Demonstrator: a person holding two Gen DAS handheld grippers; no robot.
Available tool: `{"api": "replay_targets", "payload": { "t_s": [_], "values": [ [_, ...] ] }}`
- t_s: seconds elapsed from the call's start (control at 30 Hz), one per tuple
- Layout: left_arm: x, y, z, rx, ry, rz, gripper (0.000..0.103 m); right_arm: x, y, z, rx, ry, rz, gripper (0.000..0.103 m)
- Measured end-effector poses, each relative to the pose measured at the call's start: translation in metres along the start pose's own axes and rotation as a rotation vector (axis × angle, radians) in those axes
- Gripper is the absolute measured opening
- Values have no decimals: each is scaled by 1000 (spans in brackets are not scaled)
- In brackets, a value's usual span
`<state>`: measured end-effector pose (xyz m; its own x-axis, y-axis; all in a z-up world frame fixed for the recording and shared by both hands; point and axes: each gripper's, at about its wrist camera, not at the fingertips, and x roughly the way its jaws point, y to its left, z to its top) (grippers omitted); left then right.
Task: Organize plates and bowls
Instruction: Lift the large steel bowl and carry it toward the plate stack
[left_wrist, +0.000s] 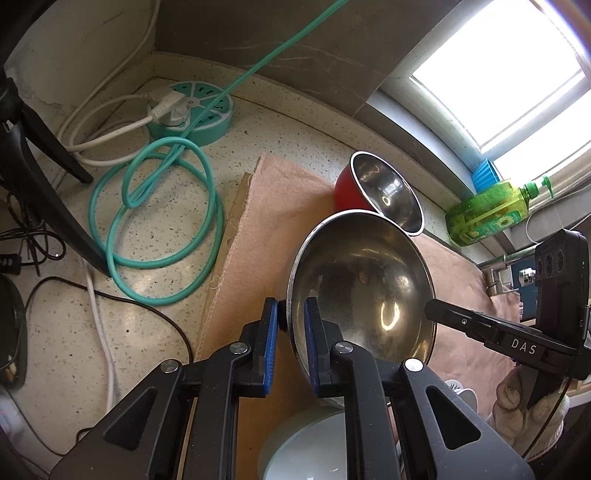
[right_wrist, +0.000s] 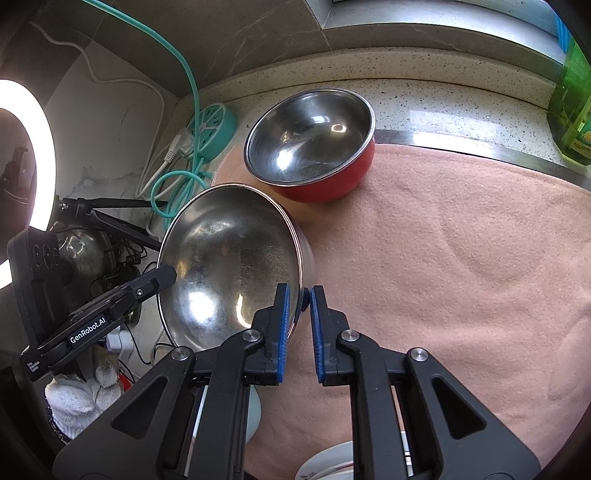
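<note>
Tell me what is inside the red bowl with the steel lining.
Nothing shows inside the red steel-lined bowl: only bare, shiny metal with reflections. The pink cloth lies under it; its near inner wall is hidden by the rim.

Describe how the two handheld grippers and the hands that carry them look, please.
Both the left gripper and the right gripper have black angular frames with silver round pivot pins and blue ribbed pads. Seen side-on, the right one reads "DAS" and the left one "GenRobot.AI" in white. Each hand wears a white knitted glove.
</note>
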<state>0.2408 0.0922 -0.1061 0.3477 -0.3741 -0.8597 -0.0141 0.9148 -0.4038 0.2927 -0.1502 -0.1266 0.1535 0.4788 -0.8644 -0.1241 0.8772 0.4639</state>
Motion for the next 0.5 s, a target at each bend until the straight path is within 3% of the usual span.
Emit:
{"api": "replay_targets", "payload": {
  "t_s": [0.5],
  "values": [
    [-4,-19,-1,28,-22,1,12,-21,-7,-5,0,-36,-1,11]
  ]
}}
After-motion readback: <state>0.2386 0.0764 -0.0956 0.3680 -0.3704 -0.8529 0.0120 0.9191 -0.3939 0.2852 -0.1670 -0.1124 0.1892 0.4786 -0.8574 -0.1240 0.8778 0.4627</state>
